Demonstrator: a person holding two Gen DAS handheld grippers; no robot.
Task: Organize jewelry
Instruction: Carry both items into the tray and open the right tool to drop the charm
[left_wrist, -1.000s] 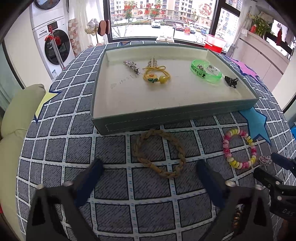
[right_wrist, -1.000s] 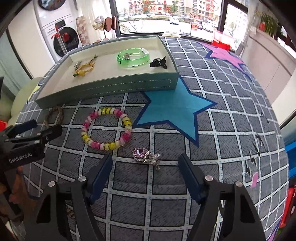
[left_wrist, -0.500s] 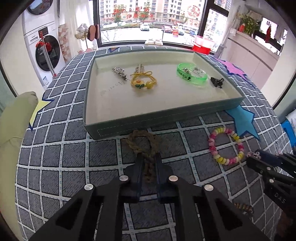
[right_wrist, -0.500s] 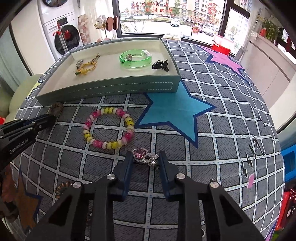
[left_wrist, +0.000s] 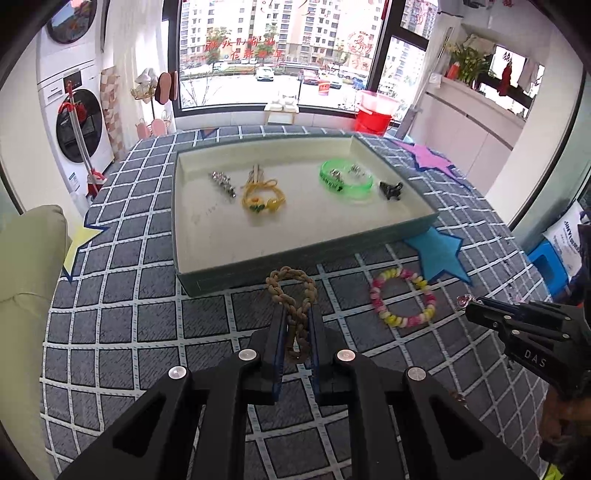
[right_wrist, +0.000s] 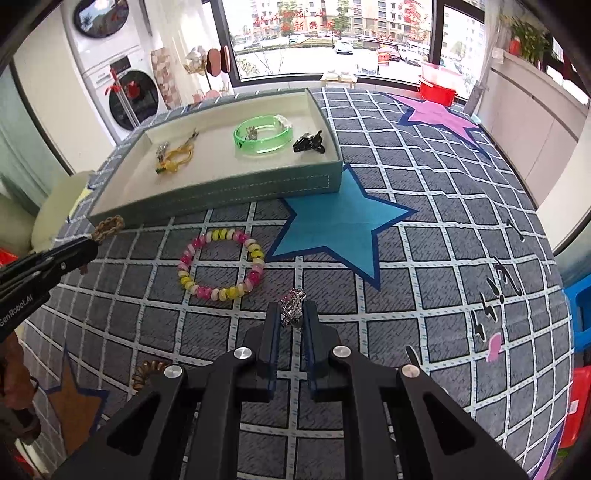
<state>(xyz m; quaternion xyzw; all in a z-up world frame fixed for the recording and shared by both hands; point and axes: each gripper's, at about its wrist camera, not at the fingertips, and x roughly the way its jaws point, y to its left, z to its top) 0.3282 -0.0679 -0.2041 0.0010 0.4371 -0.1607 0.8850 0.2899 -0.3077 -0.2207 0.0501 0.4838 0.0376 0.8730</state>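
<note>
Braided rope bracelet (left_wrist: 293, 295): pinched at its near loop by the left gripper (left_wrist: 295, 325), far loop at the tray's (left_wrist: 295, 264) front wall. Judged light and limp; it should sag when carried. Brooch (right_wrist: 292, 307): pinched by the right gripper (right_wrist: 291, 321) above the table's (right_wrist: 424, 295) middle. Judged small, hard, likely slippery. Bead bracelet (right_wrist: 221, 264) lies between them.

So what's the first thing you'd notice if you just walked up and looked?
Probably the left tool pinching the brown braided bracelet just in front of the teal tray, and the right tool pinching a sparkly pink brooch. Between them, a pink and yellow bead bracelet lies on the checked cloth, and a bright green bangle glows inside the tray.
</note>
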